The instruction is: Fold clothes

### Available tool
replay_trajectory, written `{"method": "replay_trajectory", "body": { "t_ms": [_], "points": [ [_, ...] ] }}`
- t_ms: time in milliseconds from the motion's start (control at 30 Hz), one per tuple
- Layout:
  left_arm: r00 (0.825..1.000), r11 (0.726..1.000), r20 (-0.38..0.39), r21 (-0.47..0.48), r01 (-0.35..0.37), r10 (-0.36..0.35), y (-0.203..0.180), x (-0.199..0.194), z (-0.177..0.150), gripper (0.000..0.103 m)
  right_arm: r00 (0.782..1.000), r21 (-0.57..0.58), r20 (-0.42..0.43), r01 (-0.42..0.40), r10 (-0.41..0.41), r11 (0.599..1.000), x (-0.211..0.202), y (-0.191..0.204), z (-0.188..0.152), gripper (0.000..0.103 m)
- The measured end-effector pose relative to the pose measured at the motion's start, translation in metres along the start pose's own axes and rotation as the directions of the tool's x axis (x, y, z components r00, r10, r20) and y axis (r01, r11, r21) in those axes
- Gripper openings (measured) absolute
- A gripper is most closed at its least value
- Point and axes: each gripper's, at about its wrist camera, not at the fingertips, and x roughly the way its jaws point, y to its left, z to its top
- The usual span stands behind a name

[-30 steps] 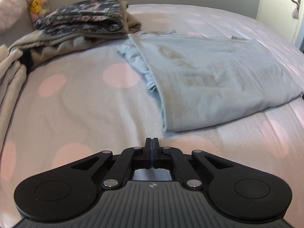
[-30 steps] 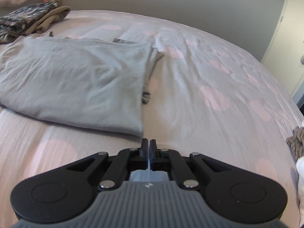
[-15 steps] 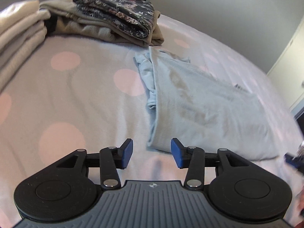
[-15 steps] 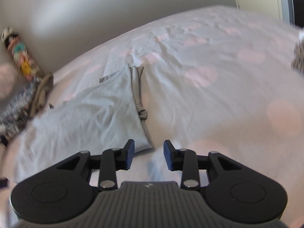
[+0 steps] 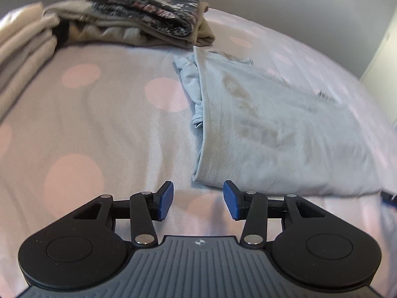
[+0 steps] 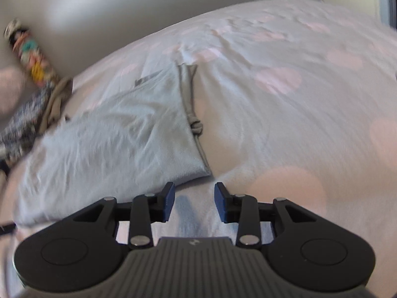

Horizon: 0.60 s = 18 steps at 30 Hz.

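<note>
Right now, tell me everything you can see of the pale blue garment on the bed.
The garment is pale blue-grey soft knit, folded into a rough rectangle lying flat on the spotted bedspread. Bunched fabric pokes out along both side edges. Faint marks show on top. Its far corner lies by the folded pile. Neither pair of tongs touches it.

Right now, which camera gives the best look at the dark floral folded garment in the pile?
The left wrist view: the dark floral garment lies folded atop beige clothes, fairly sharp. The right wrist view catches only a blurred sliver at its left edge.
</note>
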Motion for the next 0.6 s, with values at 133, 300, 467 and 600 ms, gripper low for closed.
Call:
{"method": "replay_trajectory", "body": {
  "t_ms": [133,300,467,600],
  "points": [
    [0.995,0.971,0.025,0.217,-0.102,0.099,-0.023,0.000,-0.008,0.042,0.998,-0.196,0.003,0.064,-0.064,0.979,0.001,0.020,-0.006,0.039],
    [0.984,0.873,0.078,0.454,-0.178,0.160,-0.052,0.003,-0.023,0.042,0.992,-0.382,0.034,0.127,-0.124,0.915,0.003,0.038,-0.014,0.039],
    [0.966,0.741,0.162,0.620,-0.257,0.199,-0.074,0.008,-0.039,0.042,0.980,-0.574,0.085,0.198,-0.183,0.795,0.006,0.060,-0.027,0.039],
    [0.952,0.636,0.219,0.708,-0.306,0.215,-0.085,0.018,-0.051,0.042,0.966,-0.718,0.141,0.250,-0.217,0.650,0.012,0.075,-0.042,0.039]
  ]
}}
